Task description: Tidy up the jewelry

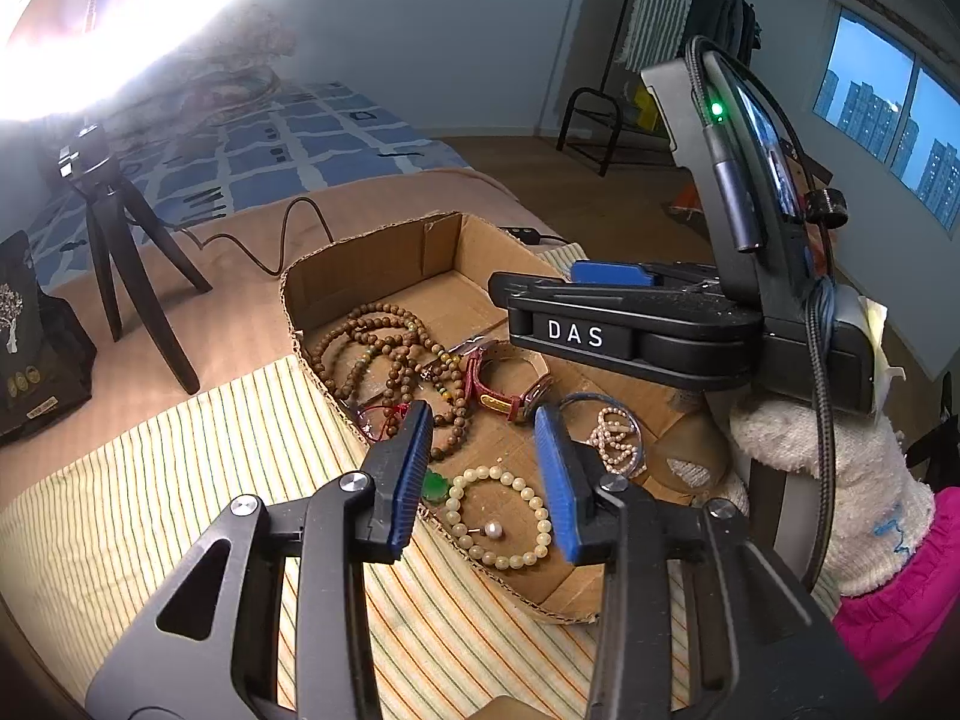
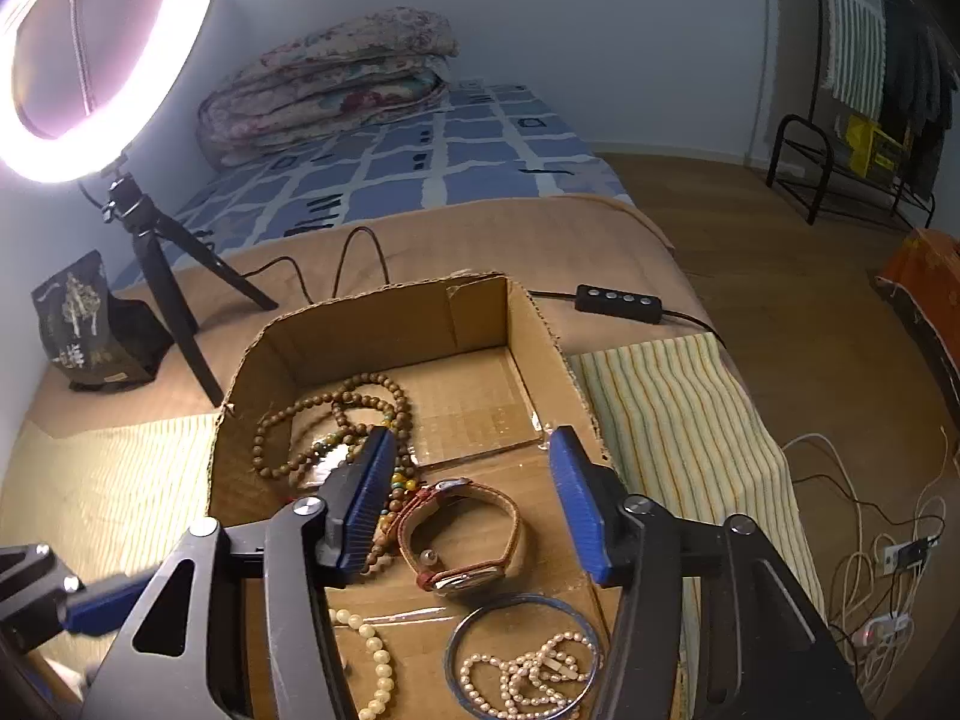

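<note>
Hovering with jaws spread and empty, the left gripper (image 1: 483,468) and right gripper (image 2: 474,504) hang over the cardboard box (image 2: 384,324) on the bed, where bead strings (image 1: 390,354), a watch (image 2: 462,531) and pearls (image 2: 528,681) lie tangled, seemingly choosing which piece to lift.

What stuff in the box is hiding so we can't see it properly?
- Green pendant: left wrist view, partly behind the left gripper.
- Pearl strand: right wrist view, cut off by bottom edge.
- Wooden bead necklace: right wrist view, partly behind the right gripper.
</note>
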